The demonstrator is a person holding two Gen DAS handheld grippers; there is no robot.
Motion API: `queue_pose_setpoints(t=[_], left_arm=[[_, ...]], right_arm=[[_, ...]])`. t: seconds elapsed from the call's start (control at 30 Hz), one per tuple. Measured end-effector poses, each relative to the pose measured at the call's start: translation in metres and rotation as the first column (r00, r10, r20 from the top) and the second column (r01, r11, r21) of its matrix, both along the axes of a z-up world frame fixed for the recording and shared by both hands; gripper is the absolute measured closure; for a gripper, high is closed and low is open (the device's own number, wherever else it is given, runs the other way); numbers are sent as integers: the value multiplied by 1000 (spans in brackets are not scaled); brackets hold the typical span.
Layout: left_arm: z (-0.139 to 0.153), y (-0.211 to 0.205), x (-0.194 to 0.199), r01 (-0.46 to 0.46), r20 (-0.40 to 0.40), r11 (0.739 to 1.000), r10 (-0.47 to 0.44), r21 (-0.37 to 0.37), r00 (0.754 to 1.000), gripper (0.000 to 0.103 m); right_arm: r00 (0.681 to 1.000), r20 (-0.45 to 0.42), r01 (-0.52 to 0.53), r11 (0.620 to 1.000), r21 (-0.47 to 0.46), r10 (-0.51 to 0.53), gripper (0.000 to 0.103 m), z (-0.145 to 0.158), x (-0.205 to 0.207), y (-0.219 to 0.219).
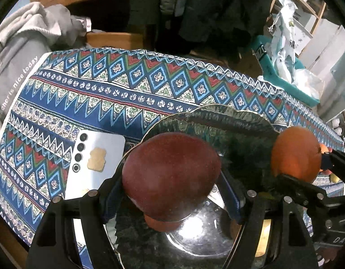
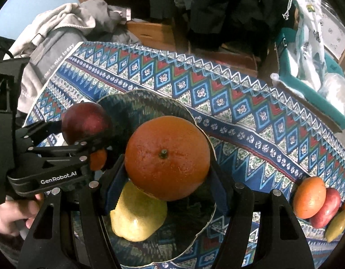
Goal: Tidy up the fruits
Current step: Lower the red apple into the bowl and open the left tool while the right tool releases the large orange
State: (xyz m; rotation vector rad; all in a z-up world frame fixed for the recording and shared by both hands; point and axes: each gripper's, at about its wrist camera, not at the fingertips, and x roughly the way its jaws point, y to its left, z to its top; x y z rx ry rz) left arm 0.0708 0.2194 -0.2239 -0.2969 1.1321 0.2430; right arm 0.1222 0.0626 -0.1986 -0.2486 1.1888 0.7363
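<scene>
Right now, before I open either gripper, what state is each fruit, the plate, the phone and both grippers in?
Left gripper: shut on the red apple, over the plate.
Right gripper: shut on the orange, over the plate.
Plate: upright on the tablecloth.
Yellow pear: resting on the plate.
Small orange fruit: on the plate, partly hidden.
Fruit pile: on the cloth, off the plate.
Phone: face down beside the plate.

Both grippers are crowding the air over the reflective plate (image 2: 201, 222): the left gripper (image 2: 87, 134) is gripping a red apple (image 2: 86, 122), the right gripper (image 2: 166, 172) an orange (image 2: 166, 157). A yellow pear (image 2: 138, 215) and a small orange fruit (image 2: 98, 159) are occupying the plate. A phone (image 1: 98, 159) is lying beside its left rim; a fruit pile (image 2: 318, 204) is blocking the right. The far tablecloth (image 1: 127, 85) is lying open.
</scene>
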Motion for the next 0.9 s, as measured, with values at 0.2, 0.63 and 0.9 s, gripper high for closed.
queue_pose_setpoints(t=[0.2,0.63,0.9], left_arm=[[-7,3,1,-10,-23,1000,10,-23,1000,30],[10,-16,-17,43,-34,998,-42,53,999,30],[22,-17,-31,43,-14,998,-42,50,999,31]], right_arm=[[999,-33,12,1000,-4,-12,34,-10,2,-1],[998,-62,1,1000,-8,-1,33,-19,3,7],[998,-67,5,1000,19,-4,32,-14,3,8]])
